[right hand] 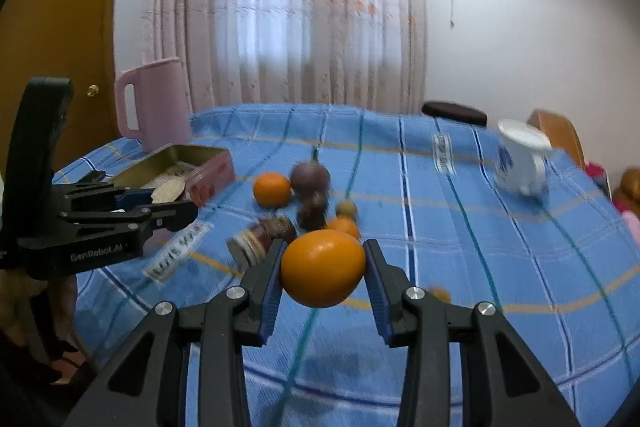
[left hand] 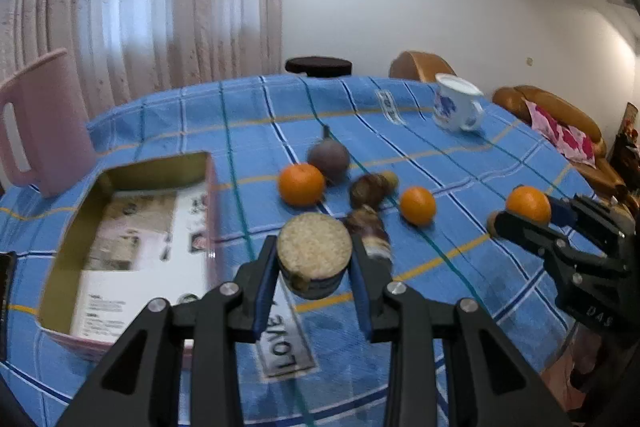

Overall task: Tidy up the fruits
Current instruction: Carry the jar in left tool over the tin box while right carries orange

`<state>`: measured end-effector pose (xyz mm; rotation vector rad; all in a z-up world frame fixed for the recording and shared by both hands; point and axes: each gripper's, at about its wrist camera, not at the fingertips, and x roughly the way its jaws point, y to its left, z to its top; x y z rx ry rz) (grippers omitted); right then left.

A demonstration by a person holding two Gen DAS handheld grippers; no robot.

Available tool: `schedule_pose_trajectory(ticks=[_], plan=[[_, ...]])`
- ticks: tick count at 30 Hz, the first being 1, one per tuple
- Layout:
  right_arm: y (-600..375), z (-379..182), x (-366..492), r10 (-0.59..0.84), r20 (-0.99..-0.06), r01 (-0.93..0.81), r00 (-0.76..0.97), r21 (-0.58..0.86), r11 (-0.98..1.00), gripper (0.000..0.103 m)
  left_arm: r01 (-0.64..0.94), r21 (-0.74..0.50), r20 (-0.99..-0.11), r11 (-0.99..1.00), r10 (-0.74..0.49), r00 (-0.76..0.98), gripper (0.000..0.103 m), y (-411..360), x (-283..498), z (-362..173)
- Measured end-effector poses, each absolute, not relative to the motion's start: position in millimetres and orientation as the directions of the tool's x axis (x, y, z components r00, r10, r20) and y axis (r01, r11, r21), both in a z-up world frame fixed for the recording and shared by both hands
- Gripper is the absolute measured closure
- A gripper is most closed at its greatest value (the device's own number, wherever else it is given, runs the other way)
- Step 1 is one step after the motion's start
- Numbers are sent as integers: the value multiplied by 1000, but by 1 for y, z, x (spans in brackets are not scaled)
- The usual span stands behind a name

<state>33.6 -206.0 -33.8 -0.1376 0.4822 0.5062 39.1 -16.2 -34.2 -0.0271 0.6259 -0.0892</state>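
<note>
My left gripper point(left hand: 315, 261) is shut on a short round chunk point(left hand: 315, 247) with a pale grainy cut face, held just above the blue checked tablecloth point(left hand: 460, 267). An open tin box point(left hand: 132, 227) lies left of it. My right gripper point(right hand: 323, 273) is shut on an orange point(right hand: 323, 269), lifted off the cloth. Two more oranges point(left hand: 301, 184) point(left hand: 417, 205), a purple fruit point(left hand: 329, 157), a brown fruit point(left hand: 370, 189) and a striped brown piece point(left hand: 368, 231) lie mid-table. In the right wrist view the left gripper point(right hand: 172, 199) hangs beside the box point(right hand: 200, 167).
A pink jug point(left hand: 44, 123) stands behind the box at the far left. A white mug with a blue print point(left hand: 456, 107) sits at the far right of the table. Wooden chairs point(left hand: 420, 65) and a dark stool point(left hand: 318, 65) stand beyond the table's far edge.
</note>
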Motion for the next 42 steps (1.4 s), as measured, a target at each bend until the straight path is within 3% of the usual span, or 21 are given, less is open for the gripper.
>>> schedule_pose_trajectory(ticks=[9, 23, 42], plan=[[-163, -5, 55, 479, -445, -561, 757, -66, 825, 63, -5, -35, -540, 999, -15, 841, 68, 19, 37, -11], [-80, 35, 80, 561, -406, -656, 721, -140, 742, 63, -124, -11, -545, 992, 98, 833, 68, 88, 55, -5], [18, -21, 121, 615, -540, -757, 574, -64, 650, 63, -217, 14, -618, 976, 179, 766, 68, 147, 82, -32]])
